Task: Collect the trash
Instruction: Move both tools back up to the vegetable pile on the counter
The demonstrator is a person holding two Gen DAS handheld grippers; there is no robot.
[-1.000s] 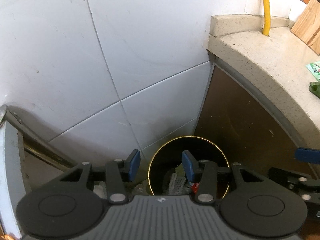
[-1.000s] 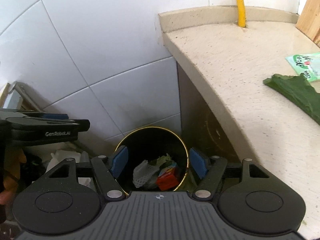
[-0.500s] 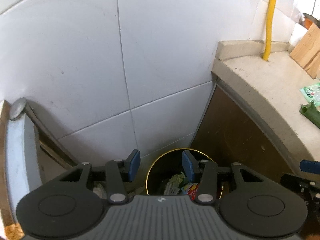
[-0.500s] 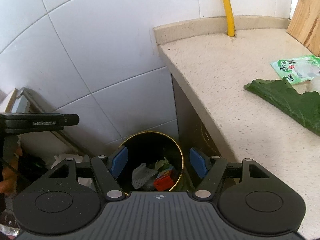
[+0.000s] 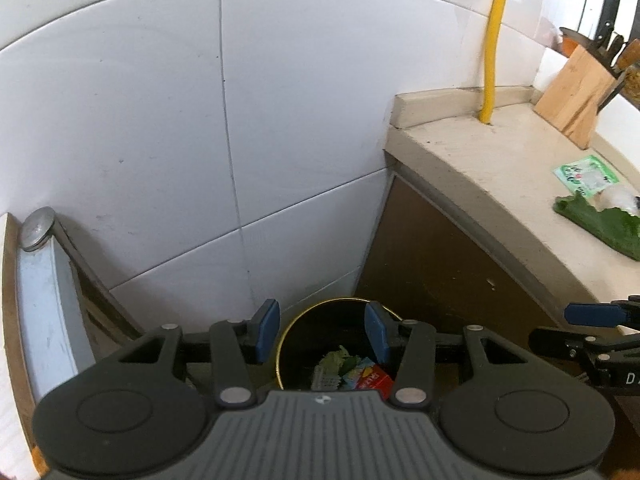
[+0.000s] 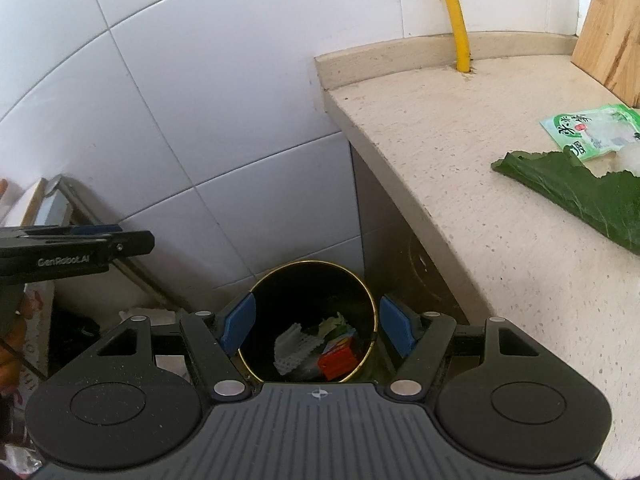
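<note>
A round black trash bin with a gold rim (image 5: 288, 322) (image 6: 370, 304) stands on the floor against the tiled wall, beside the counter. It holds a red carton (image 6: 338, 358), white netting (image 6: 292, 350) and green scraps. My left gripper (image 5: 322, 330) is open and empty above the bin. My right gripper (image 6: 318, 324) is open and empty above it too. On the counter lie a green leaf (image 6: 580, 192) (image 5: 600, 224) and a green-and-white plastic packet (image 6: 588, 130) (image 5: 584, 172).
The beige stone counter (image 6: 460, 152) runs along the right, with a brown cabinet front (image 5: 432, 256) below. A yellow pipe (image 5: 494, 40) rises at its back. A wooden knife block (image 5: 576, 92) stands at the far right. A metal rail (image 5: 44, 280) leans at the left.
Both grippers have risen and drawn back from the bin, so it looks smaller and more of the counter, leaf and packet shows. Both stay open and empty.
</note>
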